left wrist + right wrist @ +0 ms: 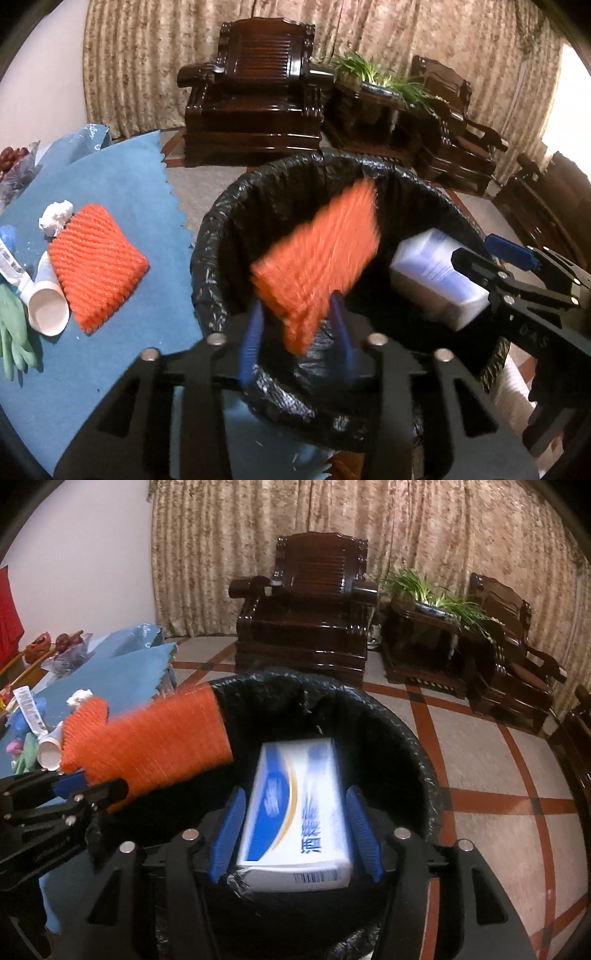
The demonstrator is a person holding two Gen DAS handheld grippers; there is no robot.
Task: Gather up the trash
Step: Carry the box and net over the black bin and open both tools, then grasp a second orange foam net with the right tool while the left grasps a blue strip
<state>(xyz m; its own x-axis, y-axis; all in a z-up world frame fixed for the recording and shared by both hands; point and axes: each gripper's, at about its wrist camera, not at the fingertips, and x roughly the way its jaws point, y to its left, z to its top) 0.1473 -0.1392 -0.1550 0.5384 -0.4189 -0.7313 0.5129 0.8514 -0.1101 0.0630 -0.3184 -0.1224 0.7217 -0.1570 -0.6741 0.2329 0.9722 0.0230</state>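
Note:
A bin lined with a black bag [229, 221] [417, 746] stands beside the table. My left gripper [297, 339] is over the bin; its blue fingers stand apart and an orange foam net [317, 266] [155, 746] is blurred between and above them. My right gripper [295, 834] is over the bin too; its fingers stand apart on either side of a white and blue tissue pack [299, 812] [436, 277], with gaps at both sides. The right gripper also shows at the right of the left wrist view [480, 258].
On the blue cloth [122, 184] lie a second orange foam net [94, 266], a paper cup [46, 302], a crumpled tissue [55, 218], a tube [11, 262] and green gloves [13, 332]. Dark wooden armchairs [306, 627] and a plant [439, 594] stand behind.

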